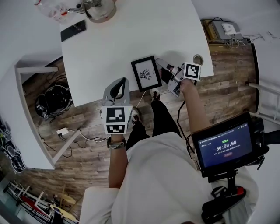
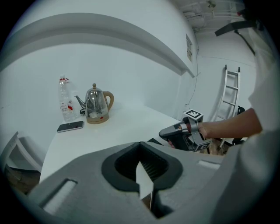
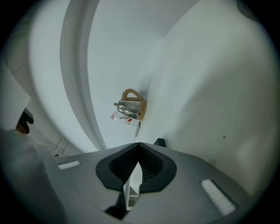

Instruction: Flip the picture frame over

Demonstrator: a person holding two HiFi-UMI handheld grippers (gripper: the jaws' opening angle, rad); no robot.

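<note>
A black-bordered picture frame (image 1: pixel 146 73) lies picture side up on the white table (image 1: pixel 109 48), close to its front edge. My right gripper (image 1: pixel 159 61) is shut and empty, its tip just beside the frame's right edge. My left gripper (image 1: pixel 124 80) is also shut and empty; it hovers at the table's front edge, left of the frame and apart from it. In the left gripper view only a dark corner of the frame (image 2: pixel 153 141) shows past the shut jaws, with the right gripper (image 2: pixel 168 132) beyond. The right gripper view likewise shows only a frame corner (image 3: pixel 159 142).
A steel kettle (image 1: pixel 99 8), a plastic bottle (image 1: pixel 52 8) and a black phone (image 1: pixel 73 30) stand at the table's far left. A small round object (image 1: pixel 198 58) sits at the right edge. Cables and a power strip (image 1: pixel 62 131) lie on the wooden floor.
</note>
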